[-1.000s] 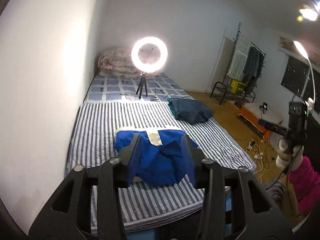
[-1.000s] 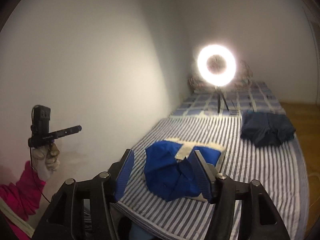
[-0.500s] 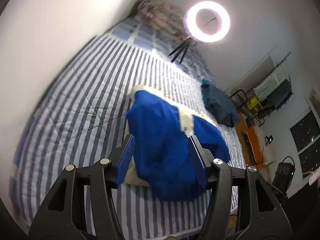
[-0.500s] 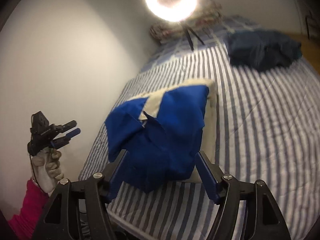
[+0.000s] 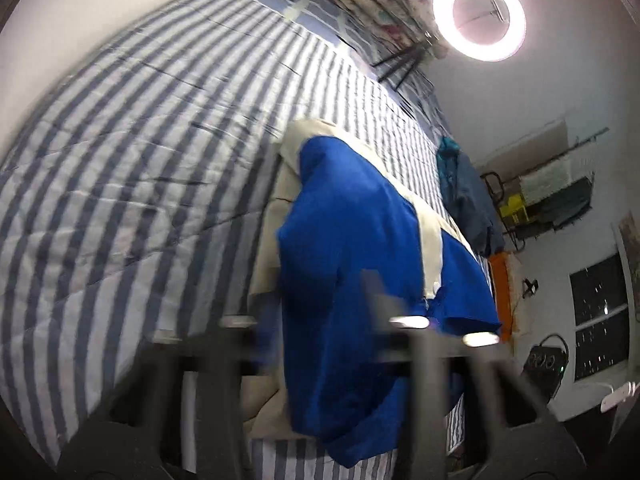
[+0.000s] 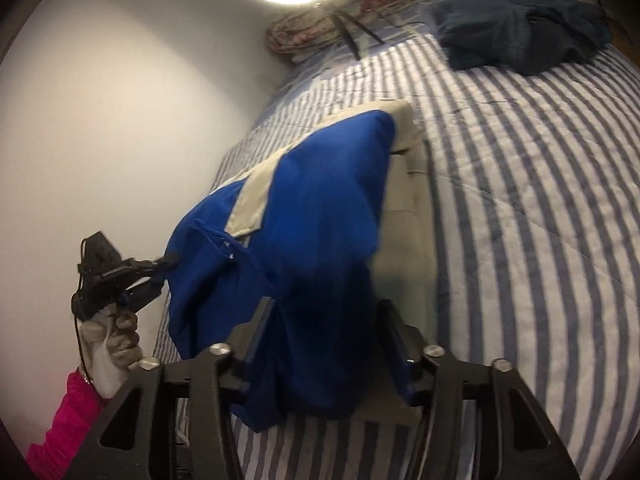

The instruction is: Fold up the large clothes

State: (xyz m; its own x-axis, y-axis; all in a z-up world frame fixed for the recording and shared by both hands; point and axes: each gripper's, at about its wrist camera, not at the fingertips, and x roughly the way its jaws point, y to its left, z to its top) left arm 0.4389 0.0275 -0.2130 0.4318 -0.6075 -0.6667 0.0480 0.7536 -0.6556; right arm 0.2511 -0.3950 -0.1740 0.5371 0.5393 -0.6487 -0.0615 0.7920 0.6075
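Your left gripper (image 6: pixel 166 266) has just closed its fingers on the blue jacket (image 6: pixel 316 240); your right gripper (image 6: pixel 326 344) has been closing, fingers still apart around its near edge. One jacket, one dark garment (image 6: pixel 516 36) on the bed (image 6: pixel 540 200).

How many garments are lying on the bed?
2: a blue and beige jacket near the foot of the bed, and a dark bundle farther up by the ring light; more may be hidden.
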